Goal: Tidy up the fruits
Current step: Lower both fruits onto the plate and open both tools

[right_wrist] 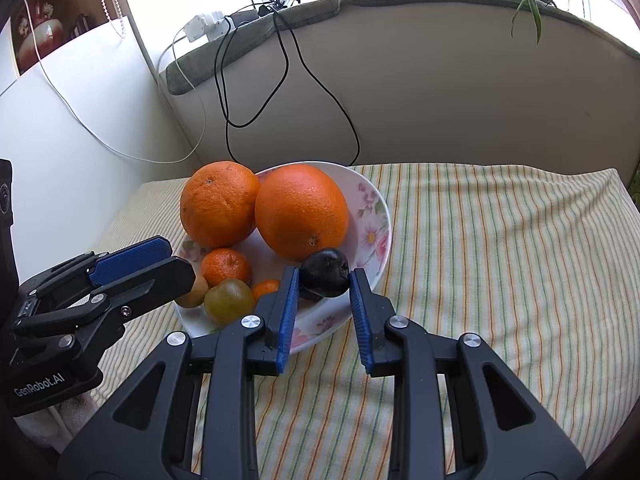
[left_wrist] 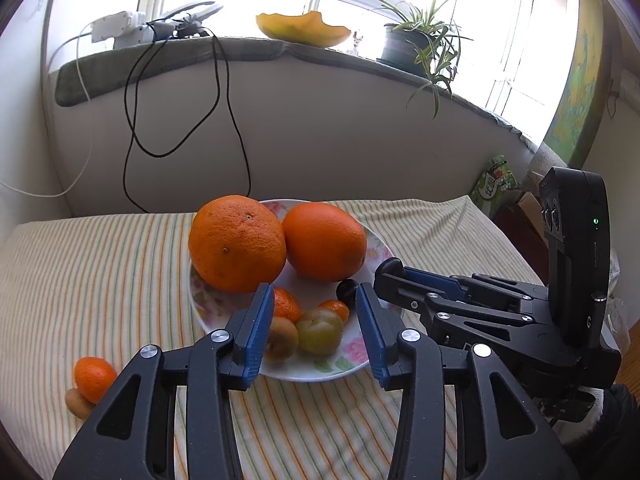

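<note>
Grippers fill the foreground of both wrist views, each with its blue pads spread apart over a flowered plate [left_wrist: 360, 364] of fruit. The left gripper [left_wrist: 315, 292], low centre of its frame, frames a green plum [left_wrist: 320, 330], a brown fruit [left_wrist: 282, 338] and two small tangerines [left_wrist: 285, 304] without touching them. The right gripper [right_wrist: 324, 276] has a dark plum [right_wrist: 324, 274] between its fingertips at the plate's near edge; whether the pads press on it cannot be told. Behind these, two large oranges [right_wrist: 302, 210] sit side by side, touching, on the far half of the plate. At lower left of the left view, another tangerine [left_wrist: 94, 378] and a brown fruit lie together on the striped cloth [right_wrist: 500, 280], well apart from the plate and partly hidden by the gripper arm. Black cables [right_wrist: 288, 68] hang down the wall from a padded sill, where a yellow bowl [left_wrist: 302, 30] and a potted plant [left_wrist: 416, 42] stand against the window.
</note>
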Available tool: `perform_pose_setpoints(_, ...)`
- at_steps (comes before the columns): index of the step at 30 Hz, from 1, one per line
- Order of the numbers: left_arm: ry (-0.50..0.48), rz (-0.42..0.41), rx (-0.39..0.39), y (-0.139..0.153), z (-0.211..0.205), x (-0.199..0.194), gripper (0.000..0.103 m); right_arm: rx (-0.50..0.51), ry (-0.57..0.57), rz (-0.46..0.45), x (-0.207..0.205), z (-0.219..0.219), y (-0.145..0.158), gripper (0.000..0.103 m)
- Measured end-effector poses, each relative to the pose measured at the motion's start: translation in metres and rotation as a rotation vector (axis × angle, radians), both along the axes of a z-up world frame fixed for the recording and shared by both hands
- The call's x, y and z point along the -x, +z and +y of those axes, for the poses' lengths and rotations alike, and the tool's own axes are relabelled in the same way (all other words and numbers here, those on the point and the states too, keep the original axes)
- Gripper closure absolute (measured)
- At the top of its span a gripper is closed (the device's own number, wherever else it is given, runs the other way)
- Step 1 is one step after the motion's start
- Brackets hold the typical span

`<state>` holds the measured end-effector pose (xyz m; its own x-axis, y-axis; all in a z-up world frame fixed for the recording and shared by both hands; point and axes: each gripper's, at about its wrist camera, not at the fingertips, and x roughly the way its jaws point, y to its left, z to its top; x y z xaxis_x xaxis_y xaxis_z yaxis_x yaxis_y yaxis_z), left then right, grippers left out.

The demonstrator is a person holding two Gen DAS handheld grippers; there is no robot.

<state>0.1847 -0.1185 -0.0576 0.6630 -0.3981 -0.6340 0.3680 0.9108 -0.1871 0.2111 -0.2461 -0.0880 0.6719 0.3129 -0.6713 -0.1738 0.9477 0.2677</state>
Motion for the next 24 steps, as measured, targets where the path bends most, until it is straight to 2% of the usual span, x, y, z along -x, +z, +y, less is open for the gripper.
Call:
perform_pose_setpoints(1, 0.001, -0.001, 0.000, 0.001, 0.001, 0.000, 0.059, 0.001, 0.000, -0.001, 0.000, 0.000, 0.000, 0.075)
perform_pose_setpoints(2, 0.001, -0.002, 0.001, 0.001, 0.001, 0.000, 0.058, 0.001, 0.002, -0.004, 0.000, 0.001, 0.001, 0.068)
perform_pose_setpoints(3, 0.001, -0.002, 0.002, 0.001, 0.002, 0.001, 0.058, 0.008, -0.003, -0.007, 0.001, 0.001, 0.002, 0.053)
perform_pose_setpoints(5, 0.002, -0.003, 0.002, 0.002, 0.002, 0.001, 0.054, 0.014, -0.015, -0.027, 0.004, 0.001, 0.004, 0.038)
perform_pose_setpoints(16, 0.011, -0.015, 0.008, 0.007, 0.006, 0.011, 0.049, 0.011, -0.030, -0.037, 0.011, -0.004, 0.009, 0.032)
perform_pose_setpoints(18, 0.013, -0.016, 0.008, 0.007, 0.007, 0.013, 0.048, 0.011, -0.032, -0.037, 0.013, -0.003, 0.009, 0.028)
perform_pose_setpoints(24, 0.021, -0.019, 0.010, 0.011, 0.011, 0.019, 0.041, 0.017, -0.033, -0.037, 0.020, 0.000, 0.011, 0.025)
